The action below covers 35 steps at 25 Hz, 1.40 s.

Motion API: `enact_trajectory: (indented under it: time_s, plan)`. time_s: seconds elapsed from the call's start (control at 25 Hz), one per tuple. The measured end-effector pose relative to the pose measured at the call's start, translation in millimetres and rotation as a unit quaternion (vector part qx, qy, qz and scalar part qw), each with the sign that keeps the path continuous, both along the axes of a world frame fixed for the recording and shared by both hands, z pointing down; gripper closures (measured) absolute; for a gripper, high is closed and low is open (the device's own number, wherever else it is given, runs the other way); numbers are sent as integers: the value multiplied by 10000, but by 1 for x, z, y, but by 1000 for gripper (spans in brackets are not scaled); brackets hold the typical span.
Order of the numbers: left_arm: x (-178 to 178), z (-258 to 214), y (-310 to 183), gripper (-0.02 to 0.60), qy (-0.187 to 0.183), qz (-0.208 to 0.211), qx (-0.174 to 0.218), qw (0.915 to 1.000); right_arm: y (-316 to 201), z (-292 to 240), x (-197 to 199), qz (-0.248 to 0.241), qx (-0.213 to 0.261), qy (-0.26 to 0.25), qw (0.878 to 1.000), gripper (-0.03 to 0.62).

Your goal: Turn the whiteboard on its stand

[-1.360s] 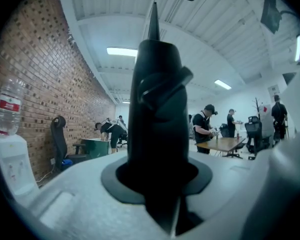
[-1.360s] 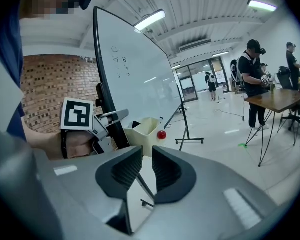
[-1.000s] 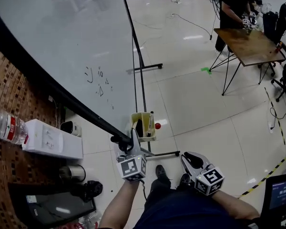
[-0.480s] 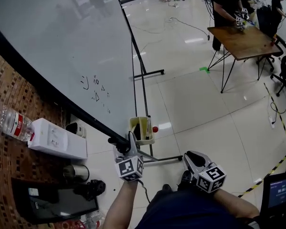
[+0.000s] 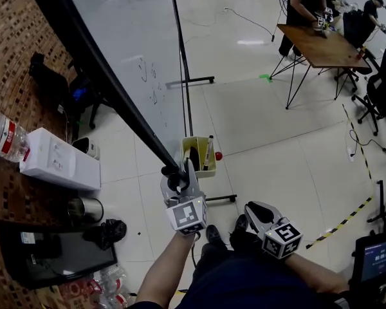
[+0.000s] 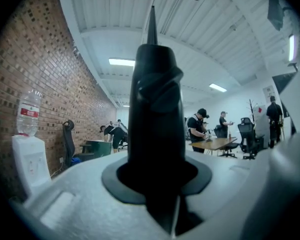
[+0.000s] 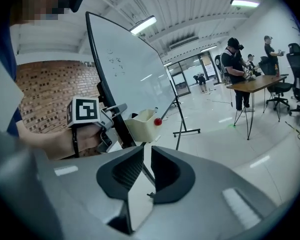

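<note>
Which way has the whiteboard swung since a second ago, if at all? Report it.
Yes. The whiteboard, its corner clamped in the left gripper, has swung right, away from the white water dispenser, uncovering a chair by the brick wall.

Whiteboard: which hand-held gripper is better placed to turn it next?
Left. The left hand-held gripper grips the whiteboard at its frame corner; the right hand-held gripper hangs apart, its jaws just closing on nothing.

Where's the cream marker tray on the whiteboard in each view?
Head view: cream marker tray at centre, by the whiteboard's lower corner.
Left gripper view: not in it.
Right gripper view: tray left of centre, just above the jaws.
Shared landmark: wooden table, in all three.
</note>
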<state>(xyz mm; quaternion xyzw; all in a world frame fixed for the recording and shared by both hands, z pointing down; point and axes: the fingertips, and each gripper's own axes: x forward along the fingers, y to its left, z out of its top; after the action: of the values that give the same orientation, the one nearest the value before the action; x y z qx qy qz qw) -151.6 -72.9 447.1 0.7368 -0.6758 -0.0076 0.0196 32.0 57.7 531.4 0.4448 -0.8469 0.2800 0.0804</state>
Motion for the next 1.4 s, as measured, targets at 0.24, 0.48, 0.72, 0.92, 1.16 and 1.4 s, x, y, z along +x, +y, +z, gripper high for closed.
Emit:
enact_trajectory:
  time_s: [0.24,0.48,0.72,0.92,1.16,1.4]
  plan:
    - [9,5,46,449,10,124,-65,9999,28,2,13,14,38,-29,10000,545]
    - [6,5,86,457,-86,-47,-55,9999,65,10,46,93,-8,-354,9993,545]
    - [7,2,113,459,-189,-163,-99,9996,109,27,72,106,-328,-593,9976,545]
    - [9,10,130,459,-137,-106,-126,9998,122,10,63,-3,-159,-495,9986,545]
    - [29,5,162,453,-17,31,37,10000,155,14,62,104,-210,-186,9996,546]
    - [37,5,197,444,139,247,397,9988,205,18,34,-191,-301,236,9991,548]
